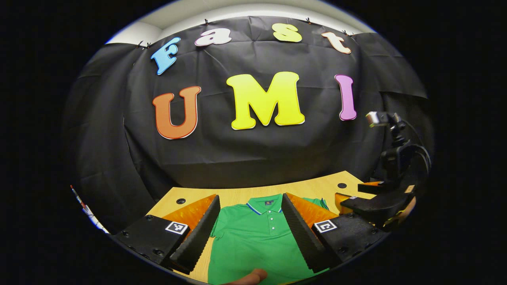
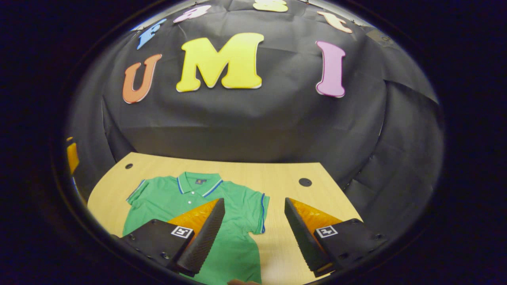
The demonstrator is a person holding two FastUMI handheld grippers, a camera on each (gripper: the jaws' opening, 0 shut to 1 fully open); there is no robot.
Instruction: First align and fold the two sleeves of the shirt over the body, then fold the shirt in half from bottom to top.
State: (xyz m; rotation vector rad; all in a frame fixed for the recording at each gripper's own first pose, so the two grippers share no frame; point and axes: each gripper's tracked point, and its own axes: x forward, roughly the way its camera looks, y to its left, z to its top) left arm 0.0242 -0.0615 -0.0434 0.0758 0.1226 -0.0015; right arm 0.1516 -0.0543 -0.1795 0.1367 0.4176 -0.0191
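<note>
A green polo shirt (image 1: 253, 241) lies flat, face up, on the wooden table (image 1: 237, 194), collar toward the far wall, both short sleeves spread out. My left gripper (image 1: 250, 198) hovers open above the shirt's chest, its fingers framing the collar. My right gripper (image 2: 254, 201) is open over the shirt's right sleeve (image 2: 259, 211) and the bare wood beside it. In the left gripper view the right gripper (image 1: 368, 202) and the hand holding it appear at the right edge. The shirt (image 2: 190, 198) in the right gripper view shows its collar and button placket. Nothing is held.
The table (image 2: 285, 174) has round cable holes (image 2: 305, 182) near its back corners. Black cloth wall stands close behind the table's far edge. A fingertip (image 1: 253, 277) pokes in at the bottom of the left gripper view.
</note>
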